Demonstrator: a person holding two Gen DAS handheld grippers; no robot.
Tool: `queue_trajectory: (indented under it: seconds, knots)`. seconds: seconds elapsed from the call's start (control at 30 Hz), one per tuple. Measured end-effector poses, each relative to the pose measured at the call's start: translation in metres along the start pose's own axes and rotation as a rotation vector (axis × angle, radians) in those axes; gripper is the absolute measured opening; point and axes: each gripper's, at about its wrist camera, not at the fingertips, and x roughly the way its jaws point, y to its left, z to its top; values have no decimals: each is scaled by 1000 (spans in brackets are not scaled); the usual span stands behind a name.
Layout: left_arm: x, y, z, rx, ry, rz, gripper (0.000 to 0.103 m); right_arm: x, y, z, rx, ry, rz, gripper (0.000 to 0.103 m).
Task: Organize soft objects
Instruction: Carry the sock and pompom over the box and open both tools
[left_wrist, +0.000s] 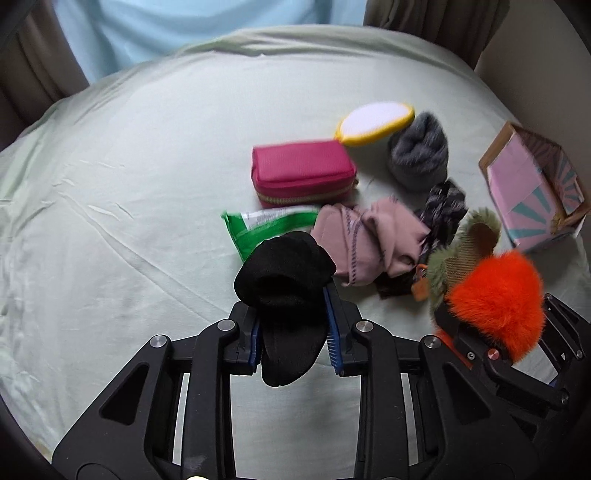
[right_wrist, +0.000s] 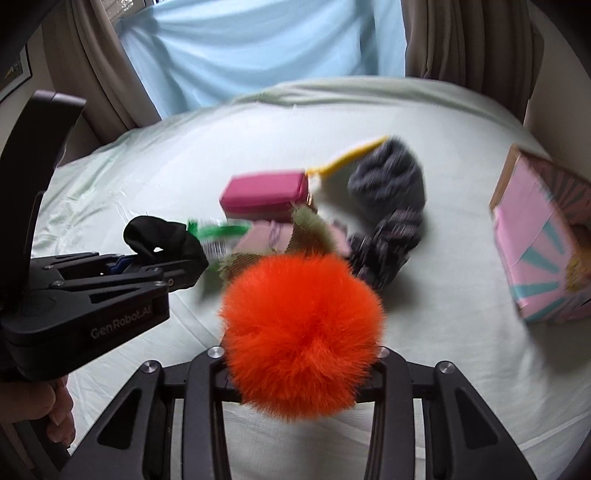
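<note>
Left gripper (left_wrist: 291, 325): jaws closed on a black sock (left_wrist: 286, 280), which is bunched above the blue pads and hangs down below them.
Right gripper (right_wrist: 299, 354): jaws closed on an orange fluffy pompom (right_wrist: 301, 332), which hides the pads completely in its own view.
Left wrist view only: shows the blue pads pressing the sock from both sides, and the right gripper's jaws from the side, to the right of its own jaws, with the pompom bulging above them.
Right wrist view only: shows the left gripper from the side, to the left of its own jaws, lettering on its body, and fingers (right_wrist: 55, 417) of the person's hand around its handle.
Ahead of the jaws on the bed (left_wrist: 129, 184): a pink zip pouch (left_wrist: 303, 173), a green packet (left_wrist: 258, 225), a crumpled pink cloth (left_wrist: 369, 236), a grey rolled sock (left_wrist: 419, 151), a yellow-rimmed white pad (left_wrist: 373, 122), a dark patterned cloth (left_wrist: 443, 206) and a green furry piece (left_wrist: 469, 236) just beyond the pompom.
Right of the jaws: an open pink box (left_wrist: 532, 192) with teal rays, apart from the pile.
Sharpness: the pile is blurred in the right wrist view, clearer in the left.
</note>
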Motion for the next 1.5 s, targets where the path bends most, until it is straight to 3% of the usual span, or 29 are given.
queue_trajectory:
  seconds: [0.13,0.37,0.77,0.93,1.23,1.5]
  knots:
    - [-47,0,22,-7,-41,4,24,-35,-9,24,8,-39,-4,35]
    - [-100,-41,78,-39,-90,-22,24,-98,-48,79,35,-97,-42,35]
    - [-140,-186,145,-52,-148,-60,24,-182,-183,142,74,-119,-126,35]
    - [-124,-265,160,-38,-119,-91,24,-194,-247,148,82,-97,-159,35]
    - [-50,-383,180,3,30,-134,24,-178,-360,148,117,21,-188,35]
    - [43,-425,174,48,196,-116,24,-108,-431,132,176,229,-156,35]
